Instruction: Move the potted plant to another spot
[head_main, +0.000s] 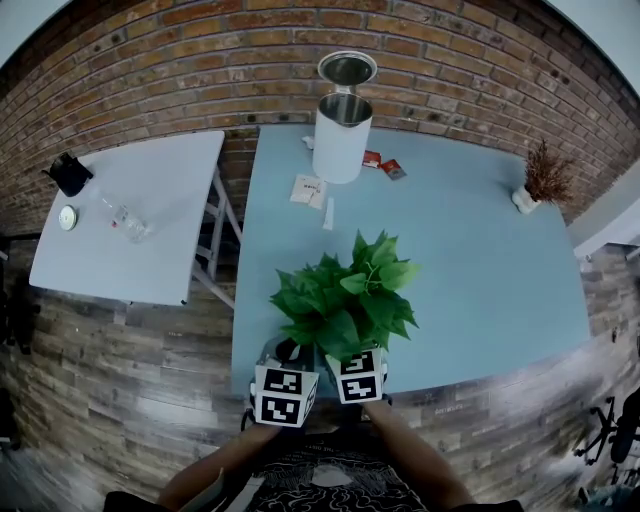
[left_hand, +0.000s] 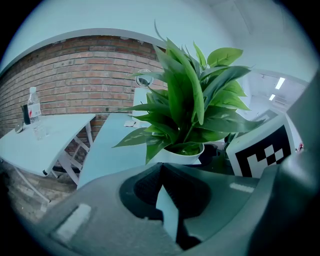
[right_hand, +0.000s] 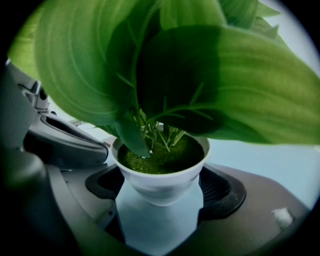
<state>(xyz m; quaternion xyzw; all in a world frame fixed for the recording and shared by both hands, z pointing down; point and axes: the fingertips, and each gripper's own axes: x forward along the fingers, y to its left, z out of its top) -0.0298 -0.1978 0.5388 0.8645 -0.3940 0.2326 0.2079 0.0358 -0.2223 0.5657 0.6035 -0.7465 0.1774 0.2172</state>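
The potted plant has broad green leaves and a white pot. It is near the front edge of the blue table. My right gripper has its jaws spread wide around the pot, with a pad against each side. Whether the pot is off the table I cannot tell. In the head view the right gripper is under the leaves, which hide the pot. My left gripper is close beside it on the left. Its jaws meet at the tips and hold nothing. The pot lies ahead and to its right.
At the back of the blue table are a white bin with its lid raised, papers and red packets. A small dried plant is at the far right. To the left, a white side table holds a bottle.
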